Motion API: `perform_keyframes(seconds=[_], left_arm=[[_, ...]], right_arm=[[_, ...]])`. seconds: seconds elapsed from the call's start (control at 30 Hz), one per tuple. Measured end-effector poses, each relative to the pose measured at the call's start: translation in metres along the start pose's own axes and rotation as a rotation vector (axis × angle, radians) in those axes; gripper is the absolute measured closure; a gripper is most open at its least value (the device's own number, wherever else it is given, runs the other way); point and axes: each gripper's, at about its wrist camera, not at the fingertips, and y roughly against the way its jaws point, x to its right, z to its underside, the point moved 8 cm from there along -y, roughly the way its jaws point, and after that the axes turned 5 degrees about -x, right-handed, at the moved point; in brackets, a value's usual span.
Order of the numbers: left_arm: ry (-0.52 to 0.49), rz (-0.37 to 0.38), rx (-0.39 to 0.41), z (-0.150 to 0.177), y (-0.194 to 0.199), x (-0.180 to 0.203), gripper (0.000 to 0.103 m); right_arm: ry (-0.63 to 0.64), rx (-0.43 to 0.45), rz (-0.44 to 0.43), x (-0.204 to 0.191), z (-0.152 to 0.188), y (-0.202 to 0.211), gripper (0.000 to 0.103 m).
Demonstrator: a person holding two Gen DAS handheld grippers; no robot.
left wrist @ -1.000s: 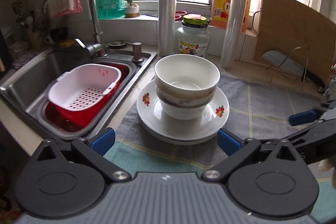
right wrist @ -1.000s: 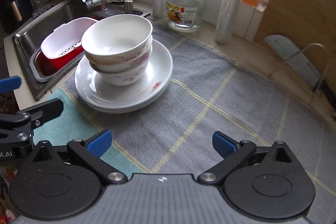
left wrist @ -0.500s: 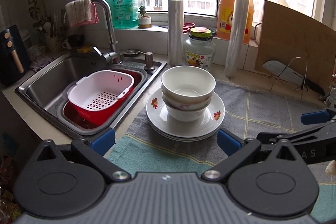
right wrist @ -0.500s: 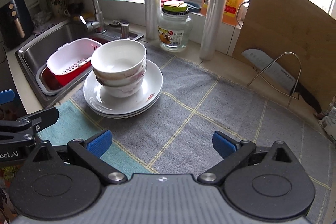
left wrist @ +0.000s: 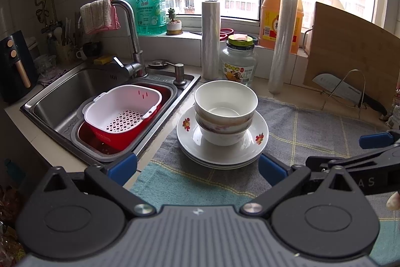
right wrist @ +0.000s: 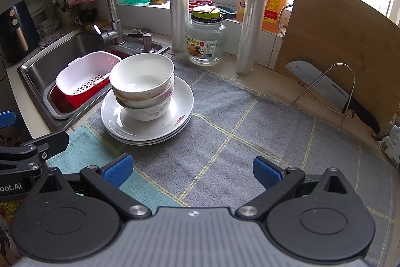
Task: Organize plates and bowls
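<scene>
Your left tongs (left wrist: 197, 165) stand wide open, blue pads spread and nothing between them. They sit low over the near edge of the cloth mat (left wrist: 312, 131), just short of the stack of plates (left wrist: 222, 152). Your right tongs (right wrist: 192, 170) are likewise spread wide and hold nothing; they hover over the grey checked part of the mat, right of the crockery.

The plates lie on the left part of the mat on the tabletop (left wrist: 287, 94), close to the sink (left wrist: 65, 94). You can see at least three rims in the pile; the top one carries small flower prints. The nested bowls (left wrist: 226, 111) stand upright in the middle of the top plate, three deep as far as the right wrist view shows, the upper one white and bare inside.

In the sink sits a white strainer basket (left wrist: 122, 108) inside a red tub. Behind the plates, at the far edge, stand a glass jar (left wrist: 238, 61) and two rolls of plastic wrap (left wrist: 210, 40). To the far right a cutting board (right wrist: 340, 41) leans against the wall, with a knife (right wrist: 332, 89) resting on a wire rack before it.
</scene>
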Motion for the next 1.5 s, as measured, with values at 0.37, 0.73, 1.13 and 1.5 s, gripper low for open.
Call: perform_keyframes(seconds=[0.37,0.73,1.13,1.5], left_arm=[[-0.006,-0.007,-0.005,-0.0022,-0.0015,-0.0007,0.001],[-0.009,-0.009,-0.004,-0.0032,-0.0006,-0.0009,0.001],[-0.011,-0.007,-0.004,-0.0043,-0.0013,-0.0019,0.001],[-0.016,-0.008,-0.011,-0.0046,-0.0046,-0.0025,0.001]], right_arm=[[0.002,0.005,0.012,-0.0022,-0.0012,0.0016,0.000],[0.004,0.008,0.014,-0.0016,-0.0031,0.0020,0.000],[0.006,0.010,0.022,-0.0019,-0.0049,0.0020,0.000],[0.010,0.003,0.033,-0.0026,-0.0056,-0.0003,0.000]])
